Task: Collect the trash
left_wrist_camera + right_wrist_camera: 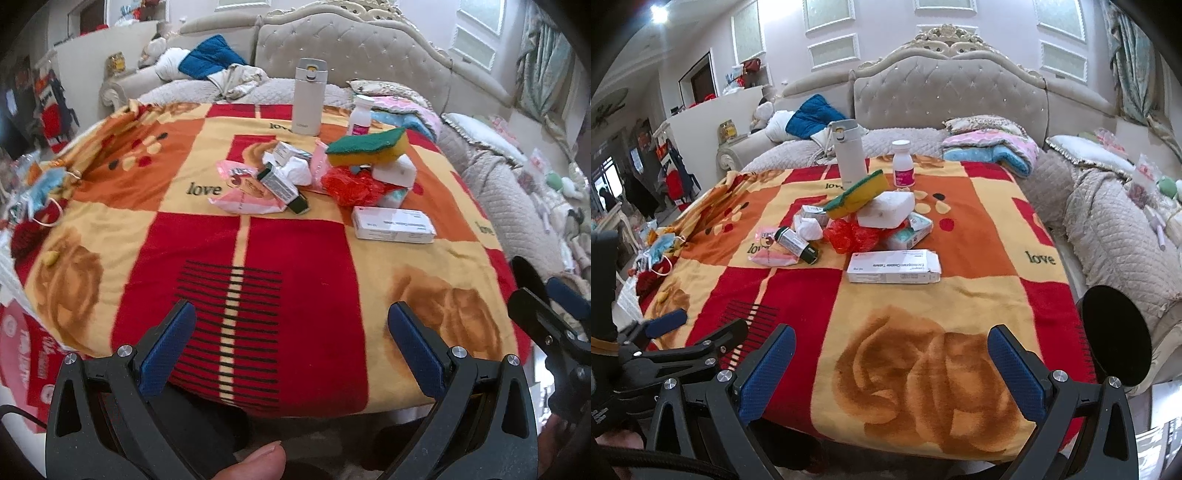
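A heap of trash lies mid-table on the red, orange and yellow blanket [295, 258]: a white medicine box [393, 224] [895, 266], a red plastic bag [351, 186] [851, 236], a green-ended box [282, 186] [798, 243], a pink wrapper [247, 199] [772, 254], crumpled white tissue [297, 171] [809, 229]. A green-and-yellow sponge [369, 147] [858, 194] rests on a white block [395, 171] [886, 210]. My left gripper [291, 321] is open and empty near the front edge. My right gripper [892, 347] is open and empty, also at the front edge.
A white thermos [309, 96] [849, 153] and a white pill bottle [360, 114] [903, 164] stand at the far side. A face mask and clutter [40, 192] lie at the left edge. A tufted sofa [945, 88] with blankets runs behind and right.
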{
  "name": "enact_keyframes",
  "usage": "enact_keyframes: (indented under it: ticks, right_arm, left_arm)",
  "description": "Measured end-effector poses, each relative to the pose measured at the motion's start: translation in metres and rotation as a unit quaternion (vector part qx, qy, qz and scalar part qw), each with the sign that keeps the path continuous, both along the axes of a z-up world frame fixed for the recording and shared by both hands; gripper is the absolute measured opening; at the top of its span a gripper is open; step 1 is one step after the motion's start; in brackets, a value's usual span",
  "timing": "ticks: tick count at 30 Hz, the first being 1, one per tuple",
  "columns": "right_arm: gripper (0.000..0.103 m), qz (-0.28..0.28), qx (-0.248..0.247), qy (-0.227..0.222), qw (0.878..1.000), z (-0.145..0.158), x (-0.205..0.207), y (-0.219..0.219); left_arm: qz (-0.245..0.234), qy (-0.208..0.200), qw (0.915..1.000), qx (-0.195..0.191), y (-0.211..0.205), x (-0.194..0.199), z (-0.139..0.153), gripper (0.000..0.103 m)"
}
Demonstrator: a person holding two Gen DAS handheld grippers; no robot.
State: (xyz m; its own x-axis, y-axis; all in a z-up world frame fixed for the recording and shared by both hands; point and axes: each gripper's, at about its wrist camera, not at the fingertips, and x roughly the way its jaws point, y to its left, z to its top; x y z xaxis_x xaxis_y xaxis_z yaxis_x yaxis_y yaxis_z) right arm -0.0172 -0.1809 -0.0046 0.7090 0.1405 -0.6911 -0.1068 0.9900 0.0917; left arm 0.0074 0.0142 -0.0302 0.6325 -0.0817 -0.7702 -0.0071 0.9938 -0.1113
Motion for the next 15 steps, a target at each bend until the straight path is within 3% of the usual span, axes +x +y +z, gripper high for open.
enact_keyframes:
  ticks: [7, 11, 15]
  right_arm:
    - [0.103, -0.001, 0.005, 0.002, 1.0, 0.0008, -0.0001, -0.0016]
    - [0.103, 0.001, 0.005, 0.001, 1.0, 0.0021, -0.0023, -0.002]
    - [0.103, 0.002, 0.005, -0.002, 1.0, 0.0031, -0.0035, -0.0018]
  left_arm:
    - [-0.001, -0.043, 0.999, 0.015, -0.0016, -0.0042, 0.008, 0.103]
    - [0.002, -0.026, 0.9985, 0.049, -0.0049, -0.001, 0.0056, 0.103]
    - [0.009, -0.015, 0.9991, 0.038, -0.0003, -0.0005, 0.003, 0.103]
